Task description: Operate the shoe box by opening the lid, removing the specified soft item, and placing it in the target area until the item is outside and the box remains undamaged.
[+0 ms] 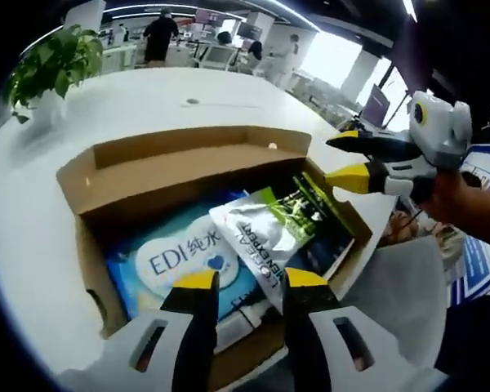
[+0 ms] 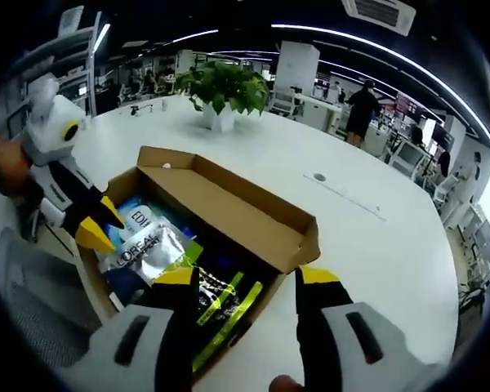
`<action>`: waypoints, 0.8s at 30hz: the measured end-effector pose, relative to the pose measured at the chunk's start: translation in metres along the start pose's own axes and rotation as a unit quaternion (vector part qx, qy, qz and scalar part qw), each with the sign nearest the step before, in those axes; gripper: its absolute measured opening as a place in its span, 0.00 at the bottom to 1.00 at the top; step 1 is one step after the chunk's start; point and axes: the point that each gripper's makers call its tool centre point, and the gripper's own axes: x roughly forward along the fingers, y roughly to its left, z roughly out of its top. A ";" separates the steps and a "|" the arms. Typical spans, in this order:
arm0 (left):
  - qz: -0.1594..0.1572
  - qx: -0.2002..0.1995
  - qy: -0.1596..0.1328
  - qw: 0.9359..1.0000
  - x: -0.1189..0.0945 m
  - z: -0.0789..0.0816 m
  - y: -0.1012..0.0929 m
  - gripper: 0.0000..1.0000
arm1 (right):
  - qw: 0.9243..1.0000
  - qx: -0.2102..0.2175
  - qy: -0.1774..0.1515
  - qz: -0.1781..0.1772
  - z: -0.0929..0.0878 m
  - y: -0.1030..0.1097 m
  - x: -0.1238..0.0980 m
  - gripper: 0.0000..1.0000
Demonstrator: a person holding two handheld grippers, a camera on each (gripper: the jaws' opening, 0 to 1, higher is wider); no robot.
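On the white table (image 1: 253, 98), near its edge, sits the shoe box (image 1: 188, 175) with its lid flaps folded up and open. Inside lie a blue pack (image 1: 167, 257) that reads "EDI" with some Chinese signs, a silver pouch (image 1: 257, 229) marked "L'OREAL", and a dark packet with green stripes (image 2: 224, 306). The soft things are all inside the box. The left gripper (image 1: 243, 282) hangs just above the box's near side, over the blue pack and the pouch; its yellow-tipped jaws are spread apart and hold nothing. The right gripper (image 2: 247, 282) hangs over the other side of the box, above the striped packet, its jaws also wide apart and empty. The left gripper view shows the right gripper's yellow tips at the box's far right corner. The right gripper view shows a potted green plant (image 2: 223, 86) behind the box and a small round hole (image 2: 319, 176) in the table top. People stand at desks far off in the room.
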 end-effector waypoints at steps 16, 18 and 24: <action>-0.024 -0.053 0.049 0.997 0.023 -0.007 -0.012 0.06 | 1.000 -0.007 0.013 0.019 -0.018 0.025 -0.012 0.39; -0.027 -0.057 0.044 0.997 0.022 -0.005 -0.012 0.00 | 1.000 -0.008 0.012 0.020 -0.018 0.025 -0.012 0.39; -0.003 -0.062 0.022 0.998 0.013 -0.001 0.000 0.00 | 0.999 0.009 0.016 0.031 -0.020 0.032 -0.011 0.37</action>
